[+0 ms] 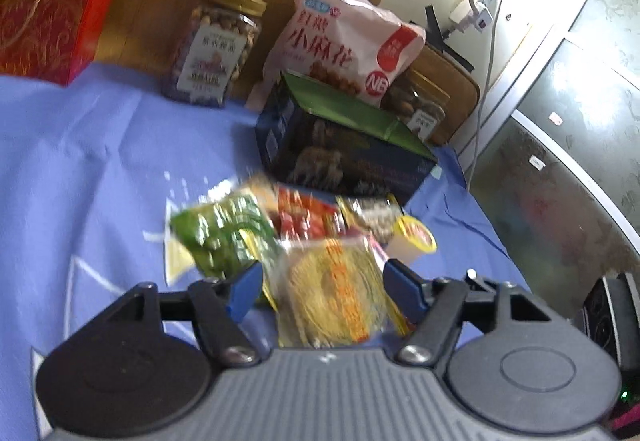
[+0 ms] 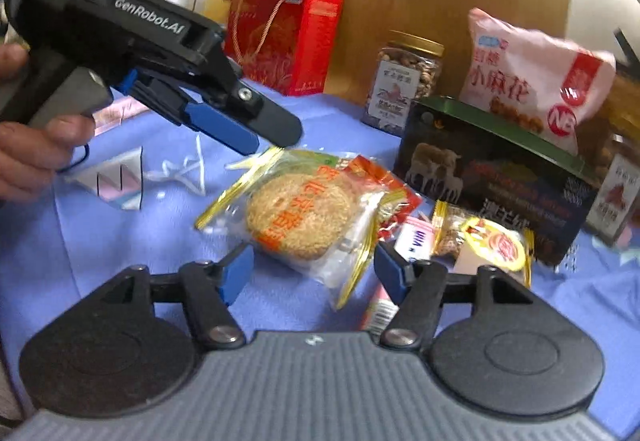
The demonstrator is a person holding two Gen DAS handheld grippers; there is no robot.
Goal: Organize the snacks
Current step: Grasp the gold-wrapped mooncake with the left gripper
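Cake [image 2: 300,219], round and sesame-crusted in a clear crinkly wrapper, lies on the blue cloth [image 2: 100,241] just in front of the dark box [image 2: 492,181]. We judge it light, crumbly and slippery in its film, so we would pinch the sealed edge, not the crust. Our right gripper [image 2: 314,267] is spread wide, holding nothing, the cake just ahead between its fingers. Our left gripper [image 1: 320,287] is likewise released, hovering over the cake's far corner. Small packets [image 2: 480,241] crowd between cake and box; behind the box stand a nut jar [image 2: 404,81] and pink bag [image 2: 536,81].
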